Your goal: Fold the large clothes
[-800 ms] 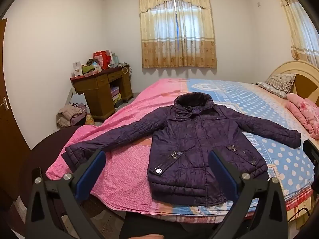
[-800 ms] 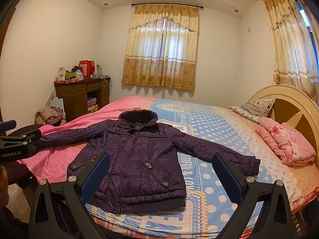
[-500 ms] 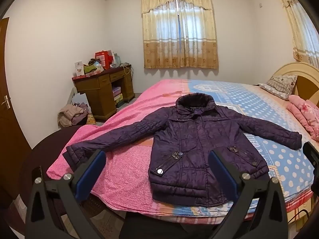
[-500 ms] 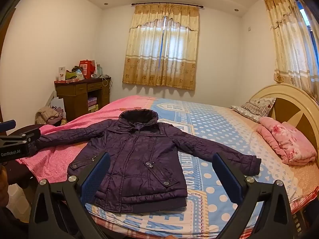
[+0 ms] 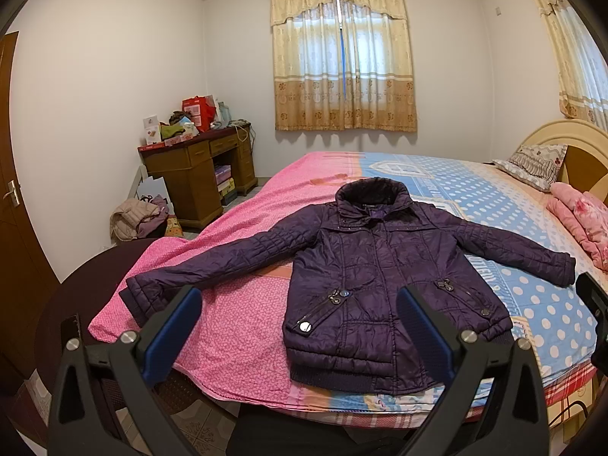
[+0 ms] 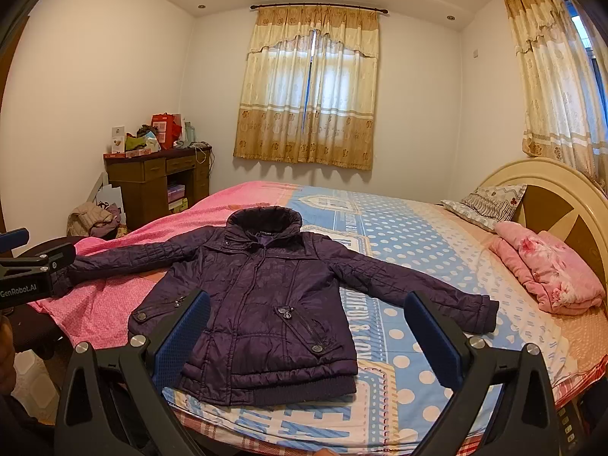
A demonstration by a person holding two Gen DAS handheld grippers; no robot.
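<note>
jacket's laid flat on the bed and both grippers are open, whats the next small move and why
Probably bring the left gripper down onto the cuff of the left sleeve and close on it. The purple jacket lies flat, front up, with both sleeves spread wide; neither gripper touches it. The right gripper hangs open too. Folding a sleeve inward seems a sensible start.

One jacket (image 5: 383,266) lies on one bed (image 5: 513,190), with two sleeves spread and two flap pockets on its front. Two tongs show: the left (image 5: 300,326) and the right (image 6: 307,330), each with two blue pads. One pillow (image 6: 490,205) and one folded pink blanket (image 6: 551,269) sit near one headboard (image 6: 539,178). Two curtained windows appear in the right view. One counter (image 5: 197,171) stands by one clothes heap (image 5: 136,218).
</note>
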